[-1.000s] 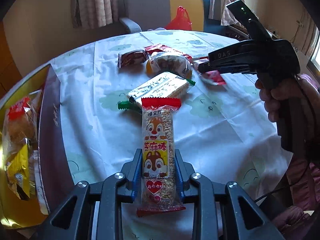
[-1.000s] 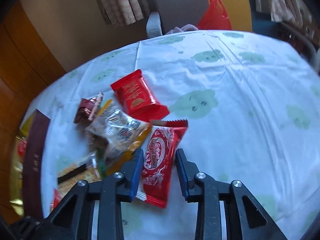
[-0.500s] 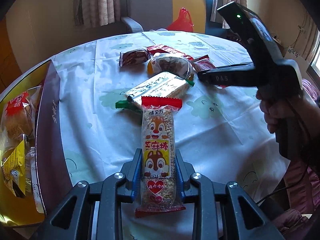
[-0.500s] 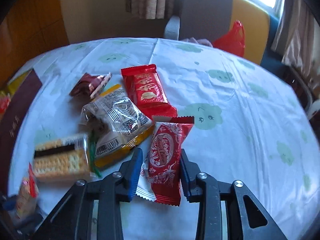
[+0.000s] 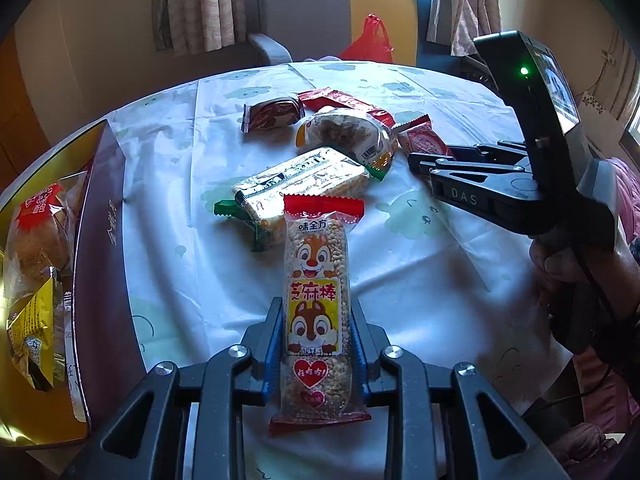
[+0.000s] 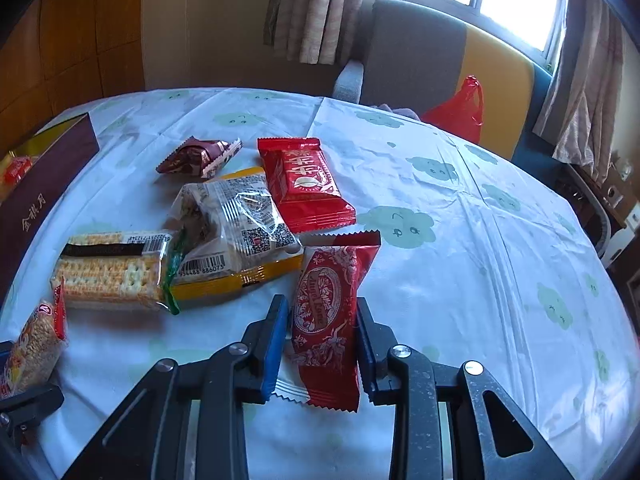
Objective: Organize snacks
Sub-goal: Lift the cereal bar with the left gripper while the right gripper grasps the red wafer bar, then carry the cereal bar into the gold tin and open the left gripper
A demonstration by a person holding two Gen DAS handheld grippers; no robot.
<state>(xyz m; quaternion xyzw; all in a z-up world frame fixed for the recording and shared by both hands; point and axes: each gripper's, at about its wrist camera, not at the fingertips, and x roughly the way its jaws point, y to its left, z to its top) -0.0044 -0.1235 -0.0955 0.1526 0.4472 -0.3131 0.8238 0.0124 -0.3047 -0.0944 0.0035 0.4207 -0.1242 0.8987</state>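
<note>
Spread over the round table, a white cloth (image 6: 460, 264) printed with green clouds is carrying everything. Nearest, the left gripper (image 5: 316, 344) is clamping a long sesame stick packet (image 5: 316, 300) with a squirrel on it, lifted above the cloth. The right gripper (image 6: 321, 338) is pinching a red wafer packet (image 6: 332, 316) at its sides. Just beyond the wafer packet, a cracker pack (image 6: 112, 272) is lying to its left, touching a clear bread bag (image 6: 236, 224). Farther from the wafer packet, a red candy pack (image 6: 304, 184) and a small maroon pack (image 6: 196, 156) are resting. Left of the wafer packet, at the table's edge, a gold-lined box (image 5: 96, 240) is holding more snacks. Beyond the table, a grey-and-yellow chair (image 6: 440, 64) is standing.
</note>
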